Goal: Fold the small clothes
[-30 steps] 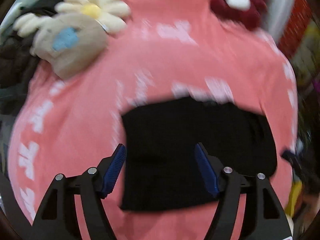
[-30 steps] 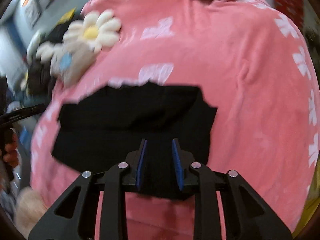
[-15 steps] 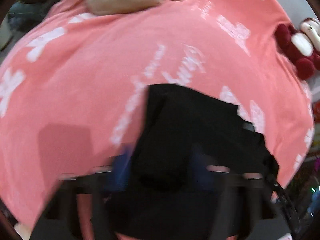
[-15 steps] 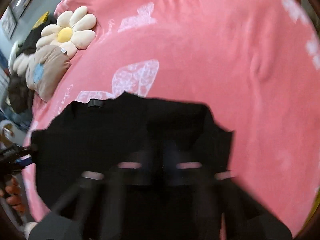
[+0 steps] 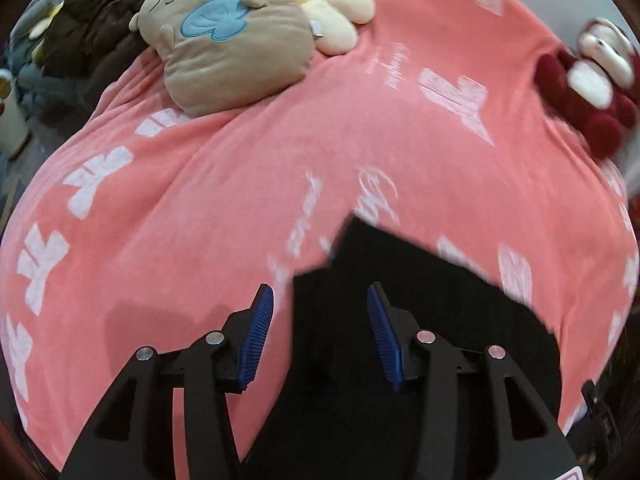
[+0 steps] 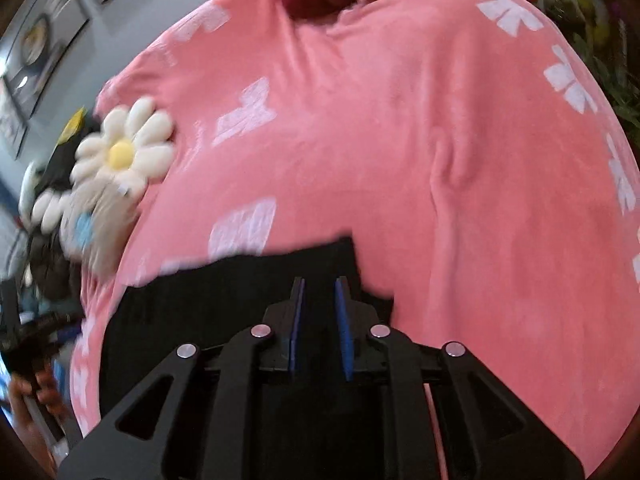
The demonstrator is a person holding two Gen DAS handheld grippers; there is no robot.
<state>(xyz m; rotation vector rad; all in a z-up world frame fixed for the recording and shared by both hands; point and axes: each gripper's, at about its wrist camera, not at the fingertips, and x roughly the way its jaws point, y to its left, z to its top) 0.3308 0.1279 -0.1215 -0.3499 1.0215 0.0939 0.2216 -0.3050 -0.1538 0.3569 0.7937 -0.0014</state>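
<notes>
A small black garment (image 5: pixel 424 312) lies flat on a pink blanket (image 5: pixel 224 216) with white prints. My left gripper (image 5: pixel 320 308) is open above the garment's left edge, with one blue pad over the blanket and the other over the black cloth. In the right wrist view the same garment (image 6: pixel 224 304) fills the lower left. My right gripper (image 6: pixel 320 292) hangs over the garment's right end with its jaws narrowly parted and nothing seen between them. The garment's near part is hidden behind both grippers.
A beige plush cushion (image 5: pixel 232 40) and a daisy-shaped cushion (image 5: pixel 328 4) sit at the blanket's far left; the daisy cushion also shows in the right wrist view (image 6: pixel 120 148). A dark red and white plush (image 5: pixel 592 92) lies far right. Dark clothes (image 5: pixel 84 36) are piled beyond the cushion.
Both grippers dipped down close to the black garment and have lifted back. The left gripper now sits further left and its jaws stand narrower than a second ago. The garment's far corner looks shifted.
</notes>
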